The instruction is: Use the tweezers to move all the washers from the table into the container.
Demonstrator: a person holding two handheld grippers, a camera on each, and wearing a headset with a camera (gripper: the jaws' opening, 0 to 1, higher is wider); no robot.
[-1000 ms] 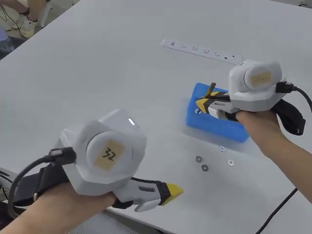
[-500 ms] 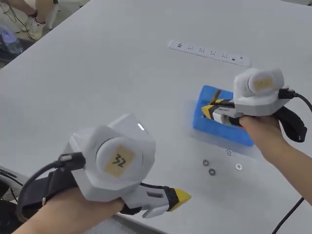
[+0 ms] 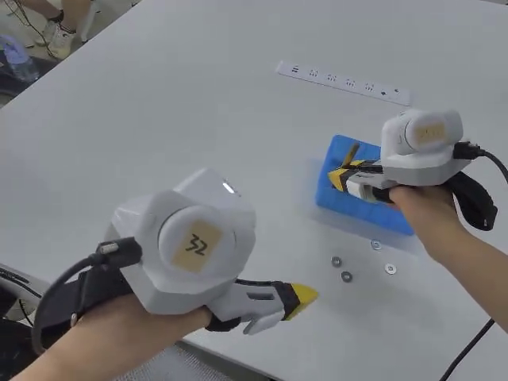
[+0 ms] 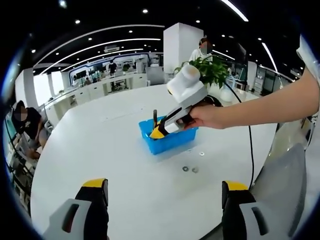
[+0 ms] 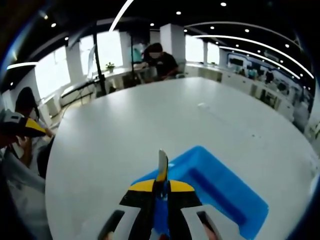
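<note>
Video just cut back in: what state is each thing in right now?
left hand-held gripper: open, empty, above the table.
right hand-held gripper: shut on tweezers, over the container.
tweezers: clamped, tip sticking out past the jaws.
washers: four lying on the table beside the container.
container: open-topped, on the table.

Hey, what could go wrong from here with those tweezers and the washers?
The tweezers are pinched in the right gripper's shut jaws over the blue container; a careless swing might shove it. The washers lie flat on the table, so thin tips may slip off them or flick one away.
</note>
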